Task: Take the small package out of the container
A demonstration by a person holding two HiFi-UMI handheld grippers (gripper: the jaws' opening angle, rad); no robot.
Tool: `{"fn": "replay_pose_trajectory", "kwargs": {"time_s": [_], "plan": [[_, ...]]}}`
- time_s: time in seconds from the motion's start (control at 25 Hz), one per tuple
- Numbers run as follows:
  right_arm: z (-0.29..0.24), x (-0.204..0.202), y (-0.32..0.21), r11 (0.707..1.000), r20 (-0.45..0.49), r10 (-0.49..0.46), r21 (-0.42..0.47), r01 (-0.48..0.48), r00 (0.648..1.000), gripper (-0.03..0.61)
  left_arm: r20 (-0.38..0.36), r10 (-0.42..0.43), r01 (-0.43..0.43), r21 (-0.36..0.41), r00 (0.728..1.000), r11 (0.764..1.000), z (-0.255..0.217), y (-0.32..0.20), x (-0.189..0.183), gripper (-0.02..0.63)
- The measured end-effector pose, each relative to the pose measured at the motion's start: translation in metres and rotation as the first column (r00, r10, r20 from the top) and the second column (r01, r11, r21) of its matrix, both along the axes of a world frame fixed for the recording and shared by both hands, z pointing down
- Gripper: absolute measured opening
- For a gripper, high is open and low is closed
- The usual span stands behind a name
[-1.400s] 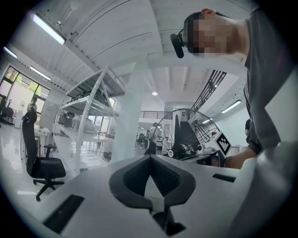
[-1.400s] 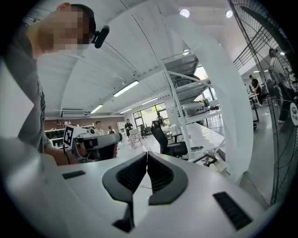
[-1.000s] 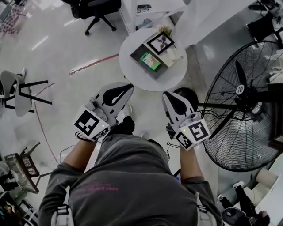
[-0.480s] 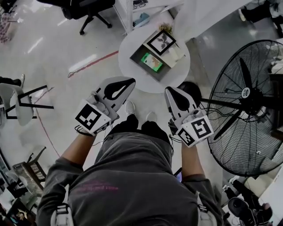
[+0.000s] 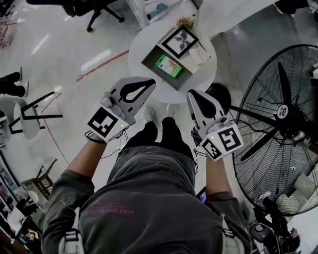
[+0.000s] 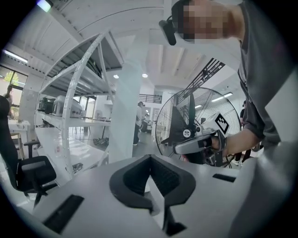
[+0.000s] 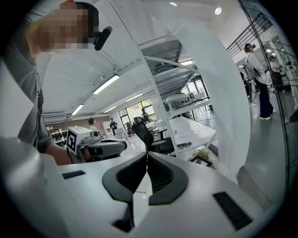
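Note:
In the head view a small green package [image 5: 169,66] lies in a grey open container [image 5: 155,69] on a round white table [image 5: 141,49]. Both grippers hang in the air short of the table's near edge, above the floor. My left gripper [image 5: 152,82] points at the table from the lower left, jaws shut with nothing between them [image 6: 150,157]. My right gripper [image 5: 191,93] is at the table's near right edge, its jaws also shut and empty [image 7: 147,153]. Neither touches the container.
A black-framed plant picture [image 5: 180,42] and a pale box [image 5: 198,57] sit behind the container. A large black floor fan [image 5: 280,111] stands close on the right. An office chair [image 5: 94,7] is at the far left, and a grey chair [image 5: 22,116] at the left edge.
The person has stepped nearer to the table. Both grippers have risen slightly and now sit closer to its near edge. Both stay shut.

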State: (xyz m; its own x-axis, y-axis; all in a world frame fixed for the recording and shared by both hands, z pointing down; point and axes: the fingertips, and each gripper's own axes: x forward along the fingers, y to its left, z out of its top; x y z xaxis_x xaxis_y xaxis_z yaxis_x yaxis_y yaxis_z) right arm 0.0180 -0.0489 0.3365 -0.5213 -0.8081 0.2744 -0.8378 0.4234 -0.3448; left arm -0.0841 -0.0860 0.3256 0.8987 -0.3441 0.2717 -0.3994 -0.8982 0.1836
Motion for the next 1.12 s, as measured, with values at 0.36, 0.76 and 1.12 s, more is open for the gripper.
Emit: {"fn": "replay_pose_trajectory", "kwargs": {"time_s": [0.36, 0.76, 1.12], "plan": [[0.048, 0.038, -0.031, 0.996, 0.045, 0.02, -0.082, -0.016, 0.999, 0.021, 0.121, 0.133, -0.144, 0.084, 0.984, 0.986, 0.067, -0.042, 0.053, 0.015], [0.082, 0.058, -0.046, 0.989, 0.072, 0.042, -0.142, -0.032, 0.997, 0.021, 0.253, 0.27, -0.285, 0.026, 0.929, 0.958, 0.135, -0.06, 0.087, 0.069], [0.114, 0.074, -0.048, 0.98, 0.087, 0.068, -0.19, -0.05, 0.994, 0.021, 0.432, 0.397, -0.412, -0.061, 0.81, 0.909, 0.216, -0.07, 0.097, 0.153]]}}
